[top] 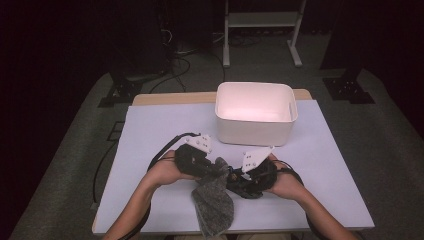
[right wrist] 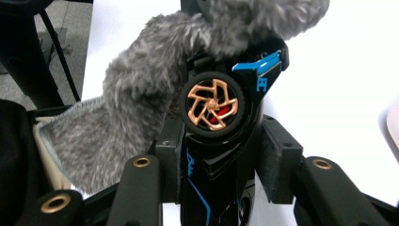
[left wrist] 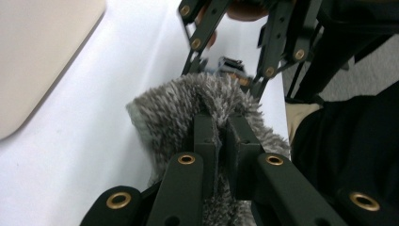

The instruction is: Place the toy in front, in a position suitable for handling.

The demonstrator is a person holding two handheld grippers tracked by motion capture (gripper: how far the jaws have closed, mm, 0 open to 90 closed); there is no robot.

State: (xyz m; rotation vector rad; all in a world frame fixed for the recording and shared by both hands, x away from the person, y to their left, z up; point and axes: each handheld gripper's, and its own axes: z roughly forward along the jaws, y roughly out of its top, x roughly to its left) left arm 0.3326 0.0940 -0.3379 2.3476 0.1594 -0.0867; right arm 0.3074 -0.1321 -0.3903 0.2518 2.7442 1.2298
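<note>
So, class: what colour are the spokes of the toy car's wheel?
Copper-gold, around a red hub; the wheel of the toy car shows best in the right gripper view.

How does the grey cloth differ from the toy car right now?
The grey cloth is soft, fuzzy and limp; the toy car is hard, glossy black with blue trim and a copper wheel. The cloth is pinched by the left gripper, the car by the right gripper. Both are held above the table.

Left claw [top: 216,169] clamped tight, right claw [top: 235,178] partly closed, tips nearly meeting.
</note>
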